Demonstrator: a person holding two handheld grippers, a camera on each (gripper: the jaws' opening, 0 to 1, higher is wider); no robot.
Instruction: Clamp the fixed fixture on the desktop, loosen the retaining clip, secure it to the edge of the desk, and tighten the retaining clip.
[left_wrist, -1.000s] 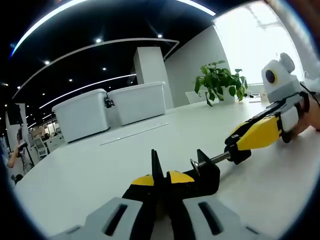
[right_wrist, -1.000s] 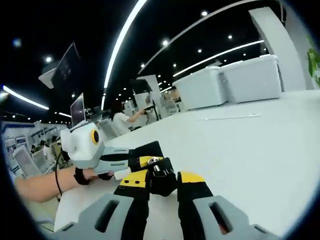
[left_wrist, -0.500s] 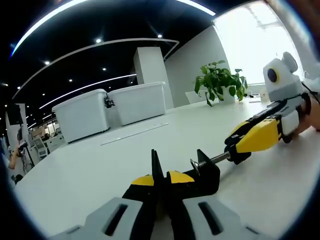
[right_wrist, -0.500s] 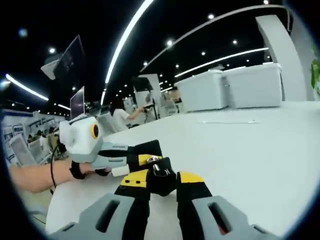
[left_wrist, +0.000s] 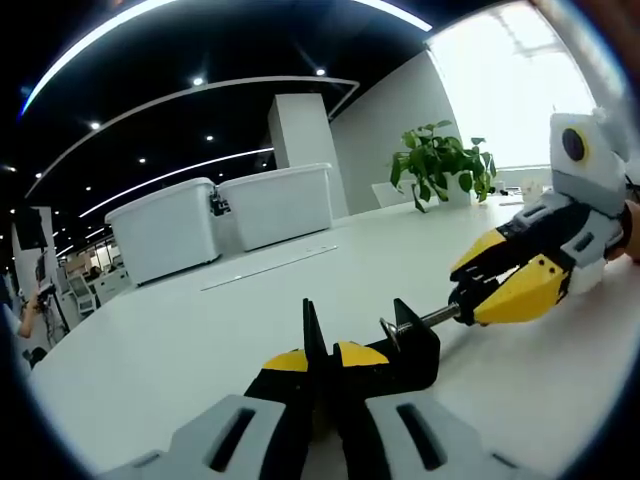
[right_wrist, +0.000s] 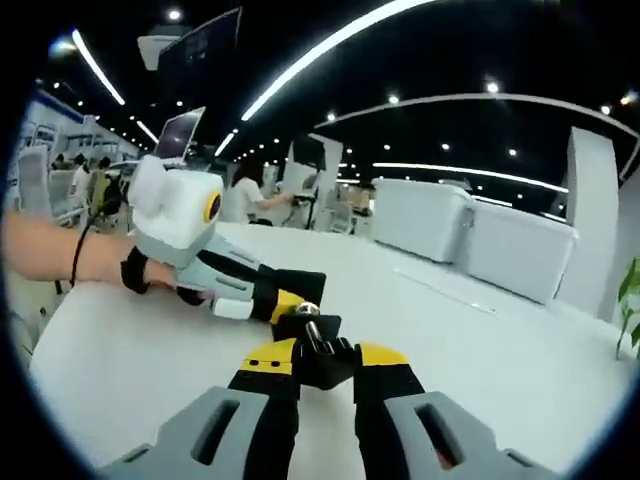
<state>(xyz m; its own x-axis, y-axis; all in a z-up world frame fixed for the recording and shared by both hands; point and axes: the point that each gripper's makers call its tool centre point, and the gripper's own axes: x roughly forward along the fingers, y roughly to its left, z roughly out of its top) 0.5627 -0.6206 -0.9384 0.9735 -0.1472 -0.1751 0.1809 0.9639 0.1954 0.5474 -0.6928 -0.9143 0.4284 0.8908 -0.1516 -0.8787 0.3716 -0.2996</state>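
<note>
Behind the clamp, lidded bins.

two white lidded bins side by side at desk's far edge | green potted plant near window | white pillar behind bins | monitor overhead

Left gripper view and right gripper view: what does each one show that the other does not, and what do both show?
Left gripper view alone: a potted plant by a bright window.

Right gripper view alone: monitors and a seated person in the background, and a bare forearm behind the left gripper.

Both: the black clamp held by both grippers, the white desk, two white bins and the right gripper.
</note>
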